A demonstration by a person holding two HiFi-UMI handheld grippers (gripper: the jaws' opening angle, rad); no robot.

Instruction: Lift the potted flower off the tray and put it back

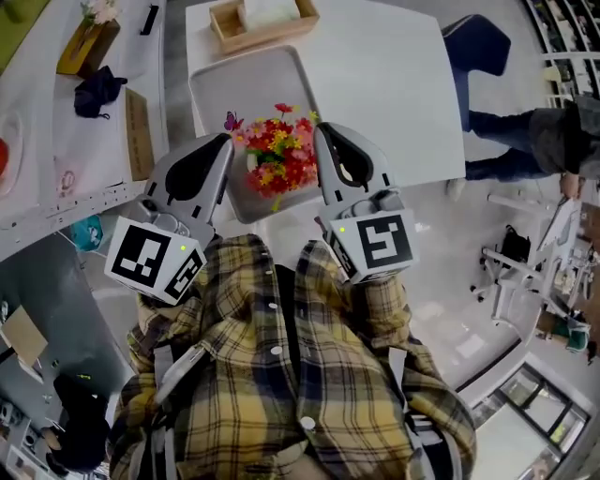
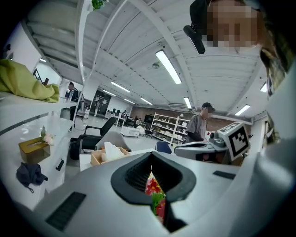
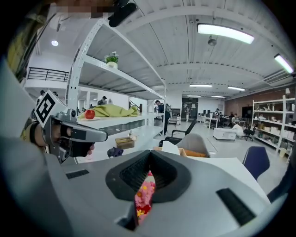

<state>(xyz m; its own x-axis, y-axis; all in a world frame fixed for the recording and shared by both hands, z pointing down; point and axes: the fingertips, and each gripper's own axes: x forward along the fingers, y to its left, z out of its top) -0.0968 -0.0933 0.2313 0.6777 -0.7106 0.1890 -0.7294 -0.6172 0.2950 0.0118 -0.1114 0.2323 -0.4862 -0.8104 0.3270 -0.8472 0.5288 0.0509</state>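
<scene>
While the potted flower (image 1: 278, 157) is seen on the tray (image 1: 236, 86), the left gripper (image 1: 225, 141) and right gripper (image 1: 320, 131) are clenched empty — nothing is lifted.

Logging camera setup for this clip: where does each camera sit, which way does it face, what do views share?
Head view: on the person's head, facing steeply down at the potted flower on the tray; plaid shirt, left gripper and right gripper show.
Left gripper view: on that gripper, looking along its shut jaws across the room; right gripper at right.
Right gripper view: same, along its shut jaws; left gripper at left.
Shared: all three show potted flower and wooden box.
</scene>
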